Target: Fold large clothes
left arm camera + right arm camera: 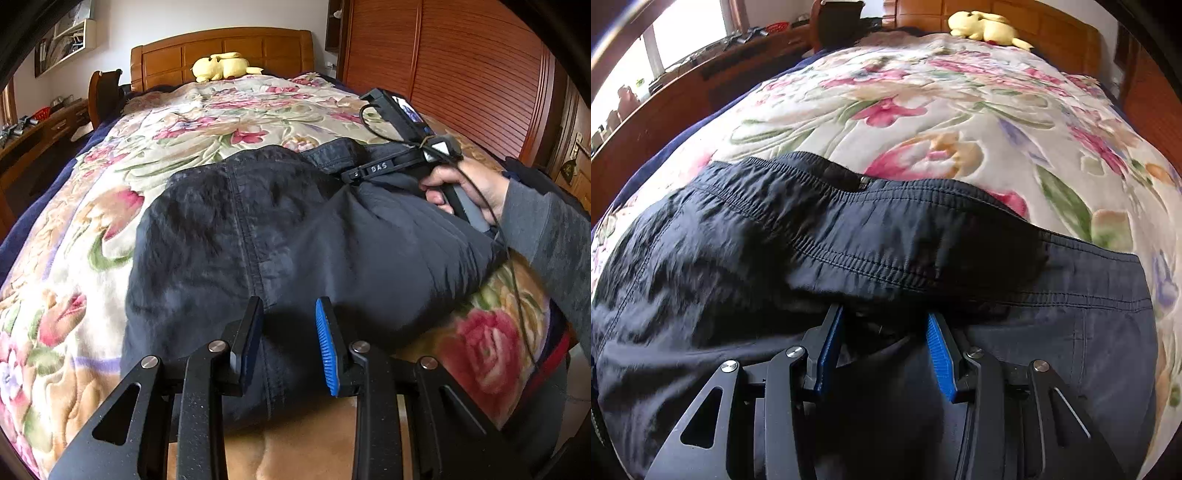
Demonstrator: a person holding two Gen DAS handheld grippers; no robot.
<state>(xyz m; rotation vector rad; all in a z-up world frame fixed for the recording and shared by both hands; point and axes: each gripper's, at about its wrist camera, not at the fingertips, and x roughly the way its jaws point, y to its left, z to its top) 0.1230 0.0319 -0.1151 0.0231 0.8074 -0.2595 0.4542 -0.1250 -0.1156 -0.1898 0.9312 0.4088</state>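
Note:
A dark navy garment (280, 236), partly folded, lies on the floral bedspread (229, 122). My left gripper (288, 314) is open just above the garment's near edge, with nothing between its blue pads (325, 347). My right gripper shows in the left wrist view (369, 171), held by a hand at the garment's far right part. In the right wrist view the right gripper (884, 317) is open, its fingertips tucked under a fold with an elastic hem (871, 266) of the garment (738, 251). The bedspread (923, 110) lies beyond.
A yellow plush toy (221, 66) lies by the wooden headboard (221, 48); it also shows in the right wrist view (986, 26). A wooden wardrobe (461, 62) stands right of the bed. A desk with small items (33, 129) runs along the left.

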